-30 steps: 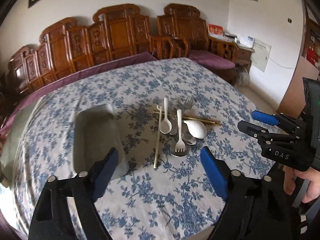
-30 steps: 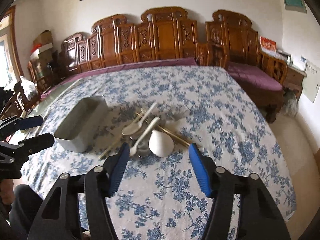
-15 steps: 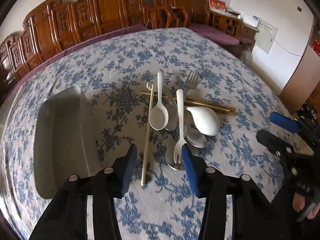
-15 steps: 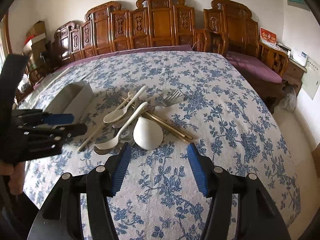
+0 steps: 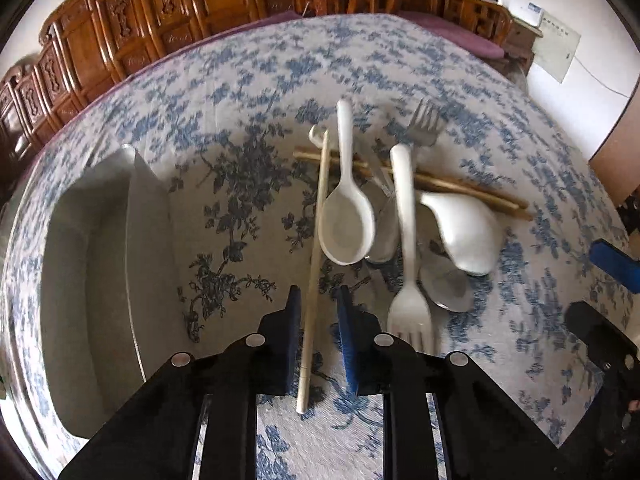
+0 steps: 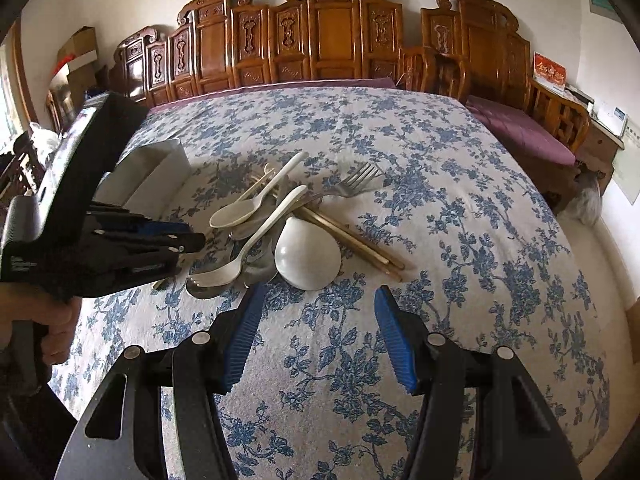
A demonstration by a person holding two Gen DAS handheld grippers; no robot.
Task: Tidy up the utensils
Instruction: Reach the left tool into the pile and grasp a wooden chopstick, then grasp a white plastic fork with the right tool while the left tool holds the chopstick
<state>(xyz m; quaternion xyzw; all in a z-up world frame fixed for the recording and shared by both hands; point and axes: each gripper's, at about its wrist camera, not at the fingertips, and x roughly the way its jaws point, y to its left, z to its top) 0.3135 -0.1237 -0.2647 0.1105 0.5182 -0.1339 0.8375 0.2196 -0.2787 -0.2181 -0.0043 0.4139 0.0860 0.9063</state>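
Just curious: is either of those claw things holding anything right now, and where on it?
Nothing yet. The left gripper is closing around the pale chopstick near its lower end; the right gripper is open.

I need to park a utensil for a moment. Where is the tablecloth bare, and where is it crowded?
Bare: the cloth between the grey tray and the pale chopstick, and the wide stretch right of the brown chopsticks. Crowded: the heap around the white ladle, white spoon and white fork.
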